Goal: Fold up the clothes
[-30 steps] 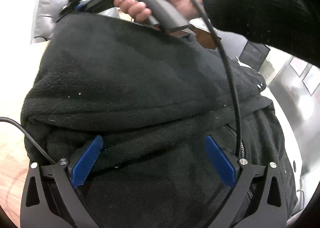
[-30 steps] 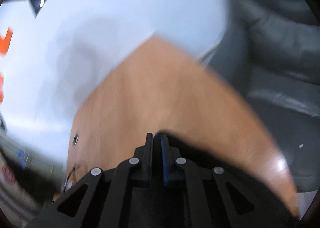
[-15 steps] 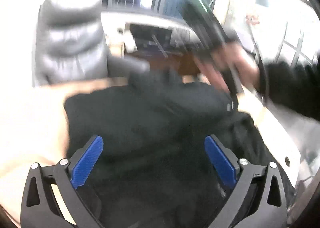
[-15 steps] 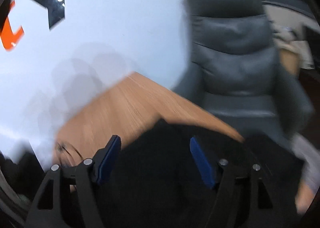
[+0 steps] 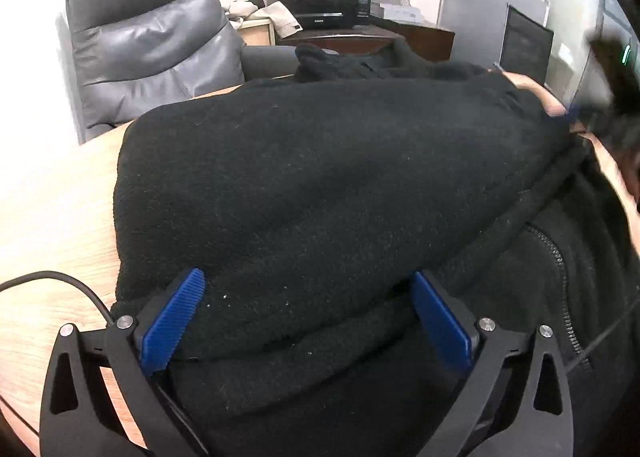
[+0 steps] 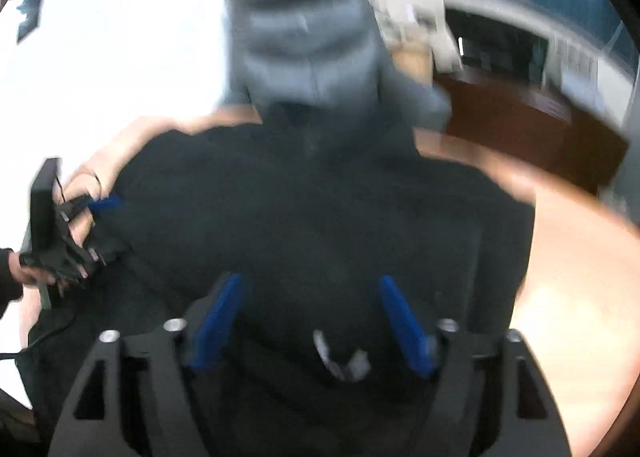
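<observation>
Since a second ago my right claw (image 6: pixel 312 321) has let go of the fleece, come away from the far edge of the worktop (image 5: pixel 52 193) and swung across to the near side; its blue pads, then pressed flat together, now stand well apart with nothing between them. The right wrist view is blurred, so finer detail there cannot be confirmed. My left claw (image 5: pixel 308 321) sits where it did, jaws wide apart, the pads (image 5: pixel 172 321) resting against the near folded edge of the garment without clamping it.

The black fleece jacket (image 5: pixel 320 177) lies on the wooden worktop in a thick folded mound. One layer has been carried over the top, and its edge runs diagonally down toward the zipper (image 5: pixel 560 277), which shows at the right on the layer beneath. A bunched part, possibly a hood or sleeve, sticks up at the far end near the grey leather chair (image 5: pixel 148 41).

Judgement: one fold has just been laid and released. The bundle is not yet tidy; the far lump and the exposed zippered panel at the right look unfinished. With both claws free, the next step is likely a fresh grip on an edge for another fold. Thick fleece tends to spring back, so the laid layer may lift if left unpressed.
</observation>
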### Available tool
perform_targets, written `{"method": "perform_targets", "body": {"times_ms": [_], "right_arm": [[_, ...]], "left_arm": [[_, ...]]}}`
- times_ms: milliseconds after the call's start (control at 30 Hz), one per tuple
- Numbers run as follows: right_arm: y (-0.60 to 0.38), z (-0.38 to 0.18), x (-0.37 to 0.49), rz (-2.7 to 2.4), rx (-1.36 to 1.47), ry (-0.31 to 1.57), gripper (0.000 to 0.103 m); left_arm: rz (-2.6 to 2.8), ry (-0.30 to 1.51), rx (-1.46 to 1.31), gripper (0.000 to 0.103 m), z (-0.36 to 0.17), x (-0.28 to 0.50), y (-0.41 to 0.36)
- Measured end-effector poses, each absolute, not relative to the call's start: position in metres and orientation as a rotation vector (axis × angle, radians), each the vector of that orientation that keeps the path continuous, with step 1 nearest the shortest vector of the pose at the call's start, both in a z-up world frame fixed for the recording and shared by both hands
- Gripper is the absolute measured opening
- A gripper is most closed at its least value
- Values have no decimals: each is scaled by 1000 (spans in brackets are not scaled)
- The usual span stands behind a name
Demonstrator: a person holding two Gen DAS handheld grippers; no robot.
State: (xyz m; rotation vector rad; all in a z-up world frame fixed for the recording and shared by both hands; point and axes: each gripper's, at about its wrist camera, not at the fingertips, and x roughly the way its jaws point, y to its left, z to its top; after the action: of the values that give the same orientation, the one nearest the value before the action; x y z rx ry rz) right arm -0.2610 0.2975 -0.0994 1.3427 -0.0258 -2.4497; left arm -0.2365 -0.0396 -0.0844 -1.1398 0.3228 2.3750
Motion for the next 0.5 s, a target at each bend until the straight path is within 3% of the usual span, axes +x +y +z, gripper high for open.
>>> {"method": "perform_targets", "body": {"times_ms": [133, 267, 500], "right_arm": [[306, -82, -243, -2474, 1323, -44, 72], [338, -30, -189, -2512, 1228, -302, 83], [433, -31, -29, -2444, 1622, -321, 82]], "left_arm": [[2348, 335, -1233, 102, -63, -234, -36], [2336, 247, -1350, 102, -12, -197, -60], [2382, 89, -1700, 102, 37, -97, -175]]}}
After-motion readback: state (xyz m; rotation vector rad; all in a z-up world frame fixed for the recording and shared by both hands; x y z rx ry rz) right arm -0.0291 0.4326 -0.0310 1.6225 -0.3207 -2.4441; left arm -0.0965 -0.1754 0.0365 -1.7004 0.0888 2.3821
